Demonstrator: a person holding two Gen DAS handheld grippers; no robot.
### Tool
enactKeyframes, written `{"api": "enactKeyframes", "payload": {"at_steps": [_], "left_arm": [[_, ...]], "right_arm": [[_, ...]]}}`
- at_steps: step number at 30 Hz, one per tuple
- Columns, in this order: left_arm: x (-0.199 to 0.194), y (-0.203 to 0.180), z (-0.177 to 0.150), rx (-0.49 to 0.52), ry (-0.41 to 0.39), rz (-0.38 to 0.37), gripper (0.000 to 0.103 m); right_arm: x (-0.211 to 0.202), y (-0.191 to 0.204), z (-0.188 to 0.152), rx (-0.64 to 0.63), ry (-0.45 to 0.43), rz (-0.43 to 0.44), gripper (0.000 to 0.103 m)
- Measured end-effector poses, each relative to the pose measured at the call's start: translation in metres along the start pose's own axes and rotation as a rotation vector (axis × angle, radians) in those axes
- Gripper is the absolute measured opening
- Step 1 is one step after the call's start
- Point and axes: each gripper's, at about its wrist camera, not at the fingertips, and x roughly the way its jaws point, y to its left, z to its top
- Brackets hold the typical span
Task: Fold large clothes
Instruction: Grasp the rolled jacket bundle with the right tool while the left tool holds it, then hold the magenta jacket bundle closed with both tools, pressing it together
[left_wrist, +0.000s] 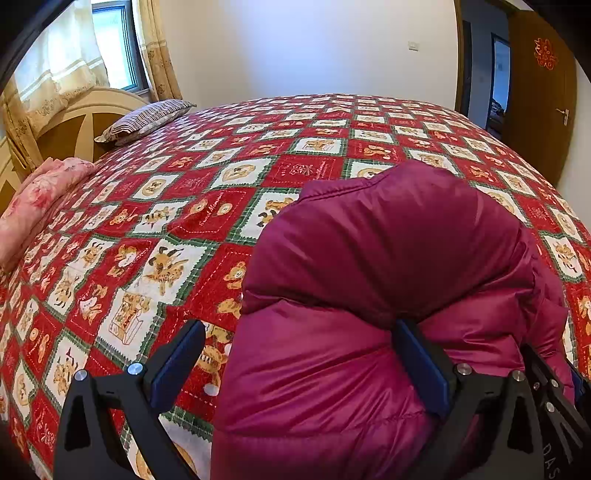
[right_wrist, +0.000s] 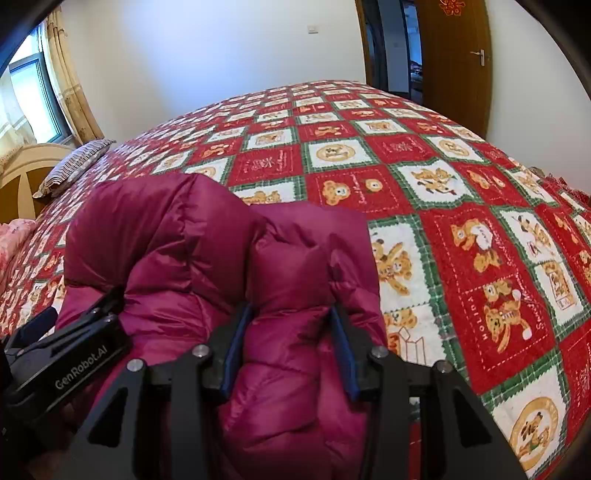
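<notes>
Here the jacket (left_wrist: 388, 266) lies bunched in a thick roll on the near part of the bed (left_wrist: 207, 206), its puffy maroon quilting humped up between the two grippers.

The left gripper (left_wrist: 295, 365) stands released, jaws spread wide: one pad (left_wrist: 173, 365) hovers over bare bedspread, the other (left_wrist: 417, 362) sits against the roll's side, so nothing is pinched. No squeeze shows in the fabric there. Probably this side has let go so the fold can settle under its own weight.

The right gripper (right_wrist: 291, 347) is clenched on the jacket, a fat ridge of padding bulging up between its pads (right_wrist: 236, 350) (down filling like this springs back the moment it is freed). That grip likely pins the fold in place, which would explain why only one side is let go. In the right wrist view the left gripper's body shows at the lower left, just beside the same roll.

Further off, a striped pillow (left_wrist: 147, 118) and a pink quilt (left_wrist: 40, 199) sit near the headboard, well apart from the work.

My judgement: one fold is about done, and the bundle remains lumpy. The next move calls for pressing air out or regripping an edge; the slick shell could slide and unroll.
</notes>
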Motion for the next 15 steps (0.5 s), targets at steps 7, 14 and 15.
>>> {"api": "enactKeyframes", "payload": {"at_steps": [7, 14, 15], "left_arm": [[0.0028, -0.001, -0.0012, 0.005, 0.011, 0.002, 0.102], [0.0049, -0.0028, -0.0008, 0.011, 0.02, 0.006, 0.102], [0.0052, -0.0032, -0.0007, 0.013, 0.021, 0.008, 0.102]], "right_arm": [[0.0027, 0.0006, 0.0004, -0.006, 0.006, -0.008, 0.048], [0.0039, 0.0015, 0.0002, -0.012, 0.01, -0.015, 0.048], [0.0042, 0.0015, 0.0002, -0.013, 0.011, -0.015, 0.048]]}}
